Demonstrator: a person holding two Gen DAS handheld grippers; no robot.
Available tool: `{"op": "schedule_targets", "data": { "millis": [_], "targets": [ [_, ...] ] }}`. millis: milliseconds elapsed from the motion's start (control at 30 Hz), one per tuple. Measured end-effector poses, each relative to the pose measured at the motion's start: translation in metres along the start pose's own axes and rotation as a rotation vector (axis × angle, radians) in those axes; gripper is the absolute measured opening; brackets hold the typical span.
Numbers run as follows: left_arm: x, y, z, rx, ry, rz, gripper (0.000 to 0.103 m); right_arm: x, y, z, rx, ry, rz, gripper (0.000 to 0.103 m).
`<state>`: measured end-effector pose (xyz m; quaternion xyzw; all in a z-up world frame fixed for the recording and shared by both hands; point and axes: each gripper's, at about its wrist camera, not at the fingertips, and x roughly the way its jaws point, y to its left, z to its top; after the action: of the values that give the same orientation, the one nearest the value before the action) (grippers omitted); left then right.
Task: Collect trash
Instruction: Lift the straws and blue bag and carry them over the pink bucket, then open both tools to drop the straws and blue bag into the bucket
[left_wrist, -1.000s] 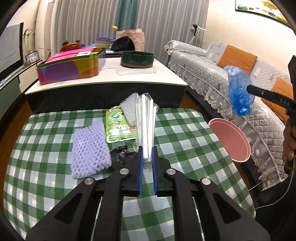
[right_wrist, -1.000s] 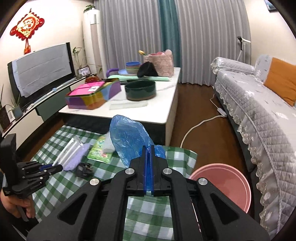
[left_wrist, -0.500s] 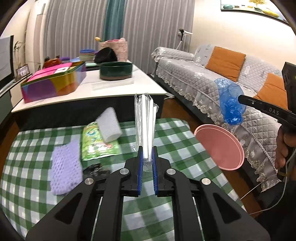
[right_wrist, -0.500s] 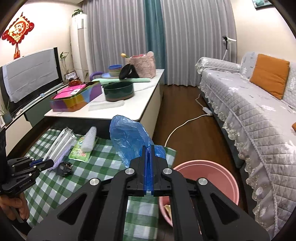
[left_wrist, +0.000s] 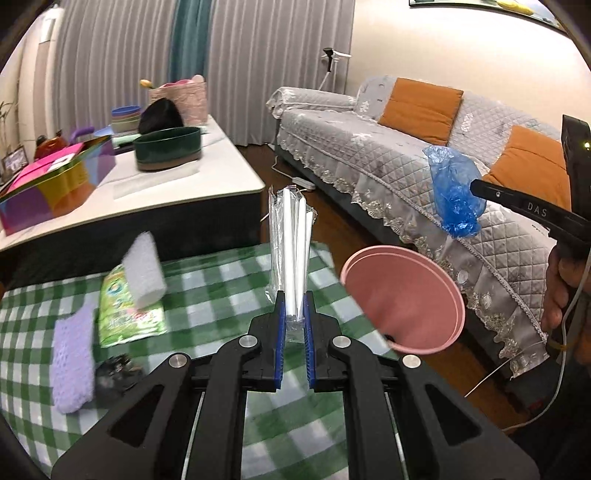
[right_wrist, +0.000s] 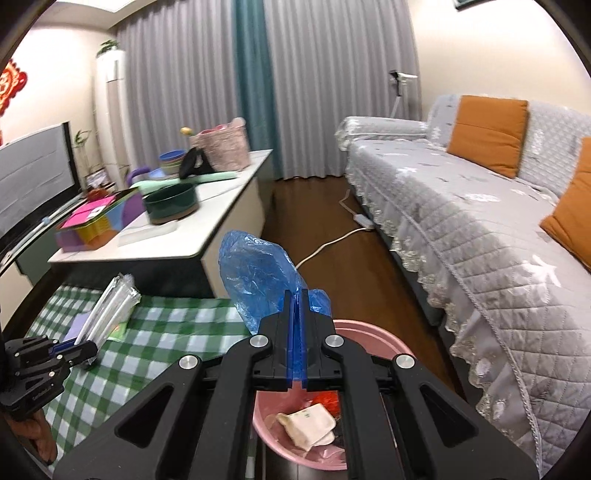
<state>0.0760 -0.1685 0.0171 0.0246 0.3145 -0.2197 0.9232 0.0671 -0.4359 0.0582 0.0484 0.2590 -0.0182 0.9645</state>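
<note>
My left gripper (left_wrist: 294, 302) is shut on a clear packet of white straws (left_wrist: 291, 236), held upright above the green checked table (left_wrist: 221, 280); it also shows in the right wrist view (right_wrist: 110, 310). My right gripper (right_wrist: 295, 306) is shut on a crumpled blue plastic bag (right_wrist: 258, 280), held above the pink bin (right_wrist: 369, 336), which holds wrappers. In the left wrist view the blue bag (left_wrist: 452, 195) hangs above the pink bin (left_wrist: 402, 295) beside the table's right edge.
On the table lie a purple foam net (left_wrist: 72, 354), a green packet (left_wrist: 125, 310), a white foam roll (left_wrist: 144, 269) and a small black object (left_wrist: 114, 373). A white coffee table (left_wrist: 147, 192) stands behind. A grey sofa (left_wrist: 406, 166) is to the right.
Both grippers have swung right toward the pink bin, each with its load. The blue bag has moved from above the table to above the bin.
</note>
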Motion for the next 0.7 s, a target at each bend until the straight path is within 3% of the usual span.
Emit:
{"op": "schedule_targets", "data": {
  "millis": [400,700],
  "targets": [
    [0.047,-0.054,0.03,0.058,0.002,-0.066,0.009,0.01,-0.047,0.004,0.078,-0.002,-0.113,0.003],
    [0.079,-0.083,0.033,0.086,0.03,-0.109,0.009,0.029,-0.067,-0.005,0.113,0.04,-0.155,0.003]
  ]
}}
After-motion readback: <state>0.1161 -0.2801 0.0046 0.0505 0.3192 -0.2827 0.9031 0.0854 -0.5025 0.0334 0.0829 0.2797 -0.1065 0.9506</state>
